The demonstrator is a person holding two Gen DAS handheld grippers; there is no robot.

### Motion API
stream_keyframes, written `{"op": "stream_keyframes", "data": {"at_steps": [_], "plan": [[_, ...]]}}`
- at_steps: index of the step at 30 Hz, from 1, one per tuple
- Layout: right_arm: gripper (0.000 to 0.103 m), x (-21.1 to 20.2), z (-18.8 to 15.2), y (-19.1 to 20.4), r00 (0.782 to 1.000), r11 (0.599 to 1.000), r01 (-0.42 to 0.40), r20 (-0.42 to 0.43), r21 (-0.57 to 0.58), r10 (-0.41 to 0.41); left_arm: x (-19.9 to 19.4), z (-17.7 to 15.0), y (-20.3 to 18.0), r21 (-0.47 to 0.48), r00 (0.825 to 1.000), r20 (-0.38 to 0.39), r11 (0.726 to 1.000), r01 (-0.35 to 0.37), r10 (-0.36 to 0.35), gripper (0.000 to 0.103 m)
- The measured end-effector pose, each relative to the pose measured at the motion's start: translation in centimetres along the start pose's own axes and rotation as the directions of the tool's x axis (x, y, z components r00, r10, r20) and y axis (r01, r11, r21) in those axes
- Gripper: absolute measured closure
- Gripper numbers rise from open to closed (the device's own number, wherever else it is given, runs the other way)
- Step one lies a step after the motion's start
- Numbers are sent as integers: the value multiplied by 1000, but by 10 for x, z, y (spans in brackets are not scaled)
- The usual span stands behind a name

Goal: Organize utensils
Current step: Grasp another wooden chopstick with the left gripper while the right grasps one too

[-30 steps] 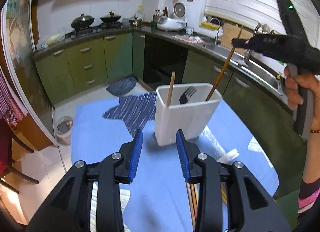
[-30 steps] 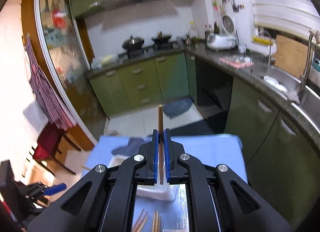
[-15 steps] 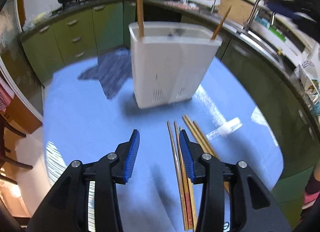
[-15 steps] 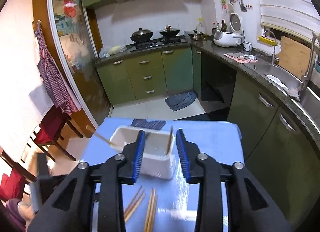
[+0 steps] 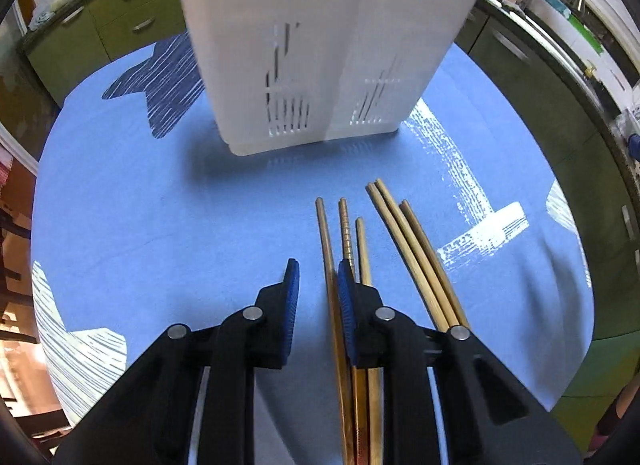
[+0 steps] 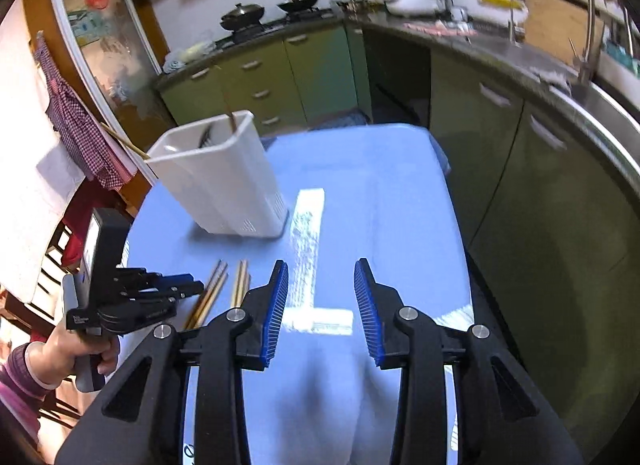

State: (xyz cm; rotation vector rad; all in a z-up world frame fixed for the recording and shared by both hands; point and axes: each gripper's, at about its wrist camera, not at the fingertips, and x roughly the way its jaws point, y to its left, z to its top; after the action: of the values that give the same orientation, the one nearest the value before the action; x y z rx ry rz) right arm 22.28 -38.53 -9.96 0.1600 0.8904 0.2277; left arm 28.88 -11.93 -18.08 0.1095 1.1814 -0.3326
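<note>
A white utensil holder (image 5: 320, 45) stands on the blue tablecloth (image 5: 160, 205); in the right wrist view (image 6: 224, 181) it holds a fork and chopsticks. Several wooden chopsticks (image 5: 408, 249) lie on the cloth in front of it. My left gripper (image 5: 316, 289) is open and low over the cloth, with the leftmost chopstick (image 5: 327, 249) between its jaws and untouched by the pads. It also shows in the right wrist view (image 6: 192, 287) beside the chopsticks (image 6: 224, 289). My right gripper (image 6: 322, 305) is open and empty above the cloth.
Green kitchen cabinets (image 6: 280, 77) and a counter with a sink (image 6: 560, 65) run behind and to the right of the table. A stove with woks (image 6: 272, 11) is at the back. Chairs (image 6: 60, 249) stand at the table's left.
My right gripper let a chopstick go into the holder, opened and drew back. My left gripper dropped toward the cloth and came down around the leftmost chopstick.
</note>
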Motion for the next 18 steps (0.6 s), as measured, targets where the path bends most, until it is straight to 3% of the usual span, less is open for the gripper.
{"op": "stream_keyframes", "data": {"at_steps": [12, 13, 18], "plan": [[66, 13, -8, 6, 999, 1000, -23, -42, -9, 23, 3, -12, -13, 60, 996, -67, 997, -57, 61, 90], [66, 17, -8, 8, 998, 1000, -22, -50, -13, 22, 2, -13, -12, 60, 996, -68, 996, -58, 62, 95], [66, 38, -12, 23, 994, 998, -29, -110, -47, 23, -3, -12, 1, 24, 998, -53, 999, -30, 32, 97]]}}
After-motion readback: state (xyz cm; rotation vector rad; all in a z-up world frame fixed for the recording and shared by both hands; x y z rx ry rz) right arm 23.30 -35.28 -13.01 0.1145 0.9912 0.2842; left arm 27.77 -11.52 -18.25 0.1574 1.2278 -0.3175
